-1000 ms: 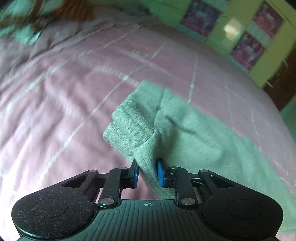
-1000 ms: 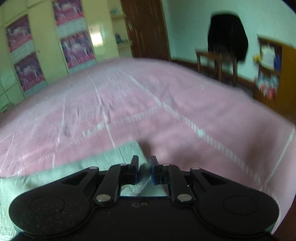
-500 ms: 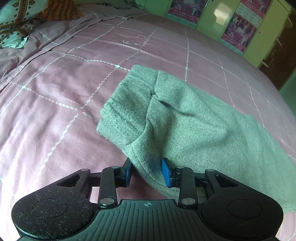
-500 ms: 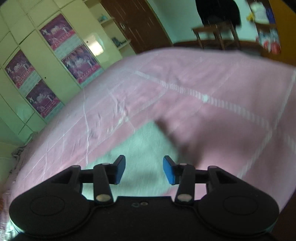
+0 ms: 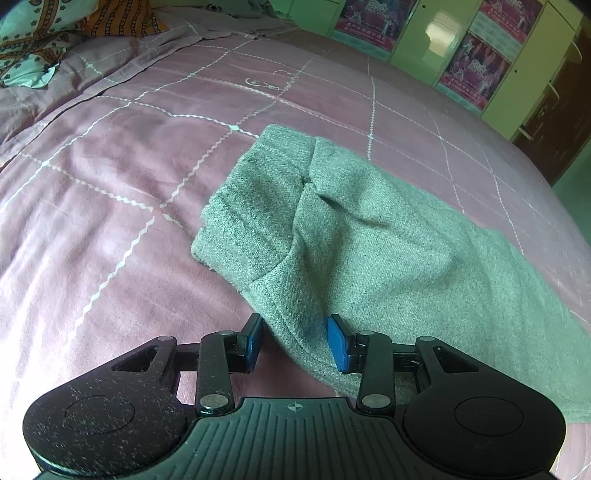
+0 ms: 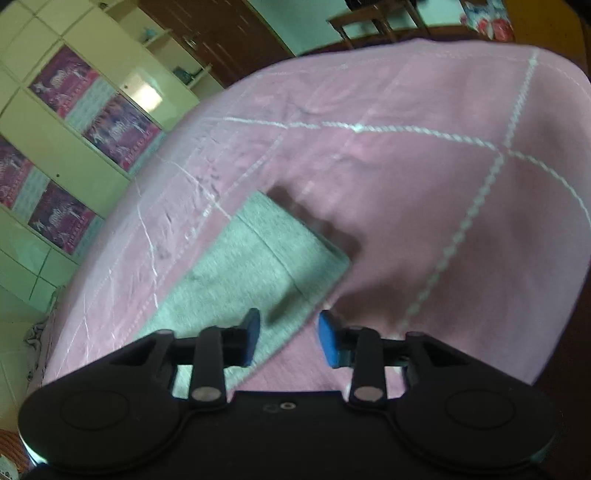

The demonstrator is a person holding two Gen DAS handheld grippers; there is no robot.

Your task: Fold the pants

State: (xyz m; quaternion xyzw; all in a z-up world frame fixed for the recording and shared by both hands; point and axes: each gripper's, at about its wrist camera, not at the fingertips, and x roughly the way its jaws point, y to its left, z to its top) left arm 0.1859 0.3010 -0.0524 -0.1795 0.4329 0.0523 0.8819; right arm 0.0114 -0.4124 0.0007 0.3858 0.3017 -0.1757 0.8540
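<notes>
**One pair of grey pants flat on the bed, both grippers released**

One pair of grey-green knitted pants (image 5: 369, 236) lies spread on a pink bedspread with a white zigzag grid (image 5: 110, 192). In the left wrist view the ribbed waistband end points away from the camera and a fold of fabric bunches up near the middle. In the right wrist view one straight hemmed end of the same pants (image 6: 258, 258) lies flat on the bedspread, though that picture is blurred.

The left gripper (image 5: 295, 339) has just been opening; its two blue-padded jaws stand apart, with the near edge of the pants lying between them but no pad pressing on it. The right gripper (image 6: 288, 332) has just been closing, yet its jaws are also apart, hanging over the edge of the pants where cloth meets bedspread, gripping nothing.

Further out, two patterned pillows (image 5: 48, 40), one teal and one orange, lie at the head of the bed. A pale green wardrobe (image 5: 424, 33) carries purple posters, four of them visible from the right wrist. Beside it stands one dark brown wooden door (image 6: 221, 33).
</notes>
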